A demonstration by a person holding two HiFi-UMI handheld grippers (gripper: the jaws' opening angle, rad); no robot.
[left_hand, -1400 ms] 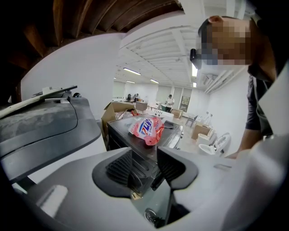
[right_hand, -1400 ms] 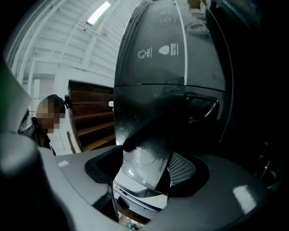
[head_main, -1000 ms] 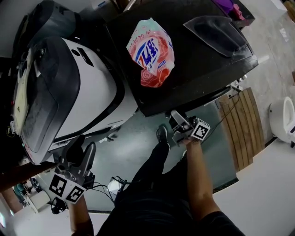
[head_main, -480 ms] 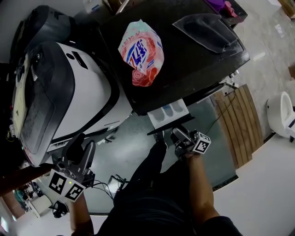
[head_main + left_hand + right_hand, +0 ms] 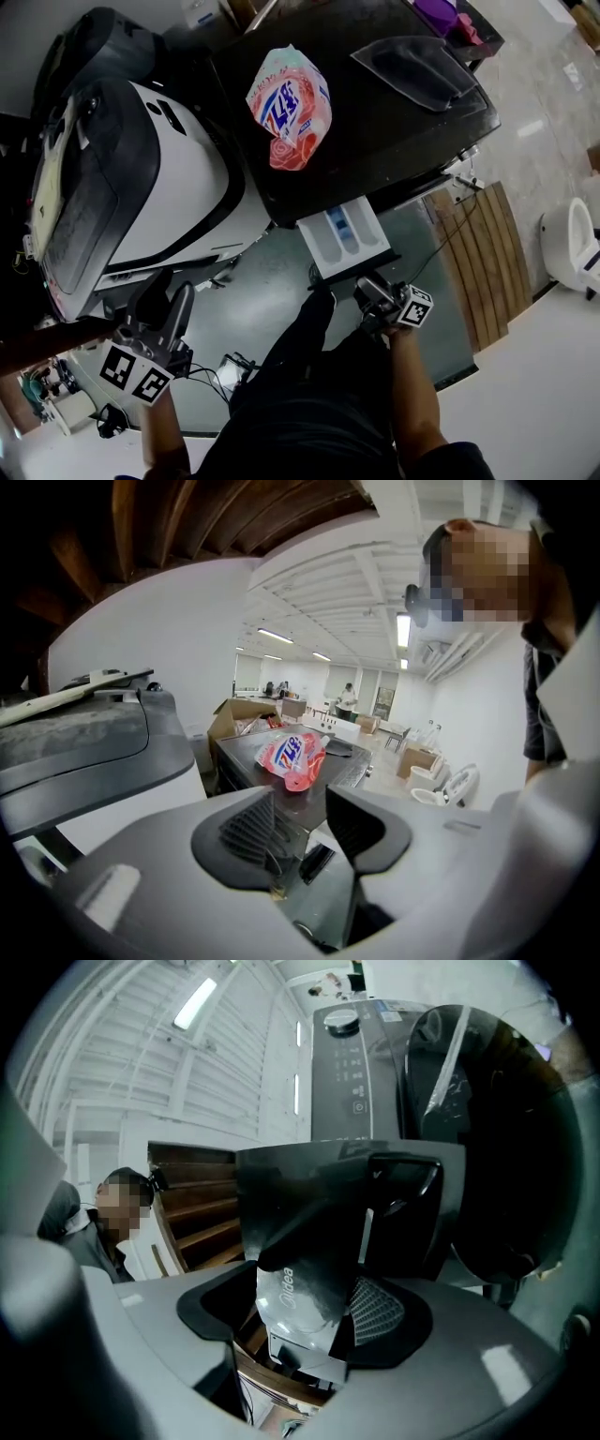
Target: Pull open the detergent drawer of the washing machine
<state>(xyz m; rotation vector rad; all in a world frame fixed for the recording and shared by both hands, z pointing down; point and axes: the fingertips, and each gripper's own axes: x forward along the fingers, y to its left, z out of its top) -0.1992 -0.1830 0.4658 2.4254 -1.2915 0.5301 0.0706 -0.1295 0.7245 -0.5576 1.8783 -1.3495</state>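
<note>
floor (image 5: 553, 103): pale, glossy | wooden slat mat (image 5: 483, 262) | white toilet (image 5: 567, 246) | ceiling: white, strip lights (image 5: 403, 628)

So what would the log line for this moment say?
right gripper: shut on detergent drawer front | drawer: open, compartments showing | left gripper: open, empty

We're in a big open hall here, more test floor than home! A black front-loading washing machine (image 5: 394, 141) stands right beside a white appliance with a grey lid (image 5: 178, 187). A white toilet (image 5: 567, 246) sits out on the pale floor (image 5: 553, 112), with an open brown cardboard box (image 5: 236, 716) behind. Overhead there's a white ribbed ceiling (image 5: 328, 574) with long strip lights (image 5: 277, 636). Wooden stairs (image 5: 202, 1227) rise to one side, with tables and chairs (image 5: 394, 731) far back.
</note>
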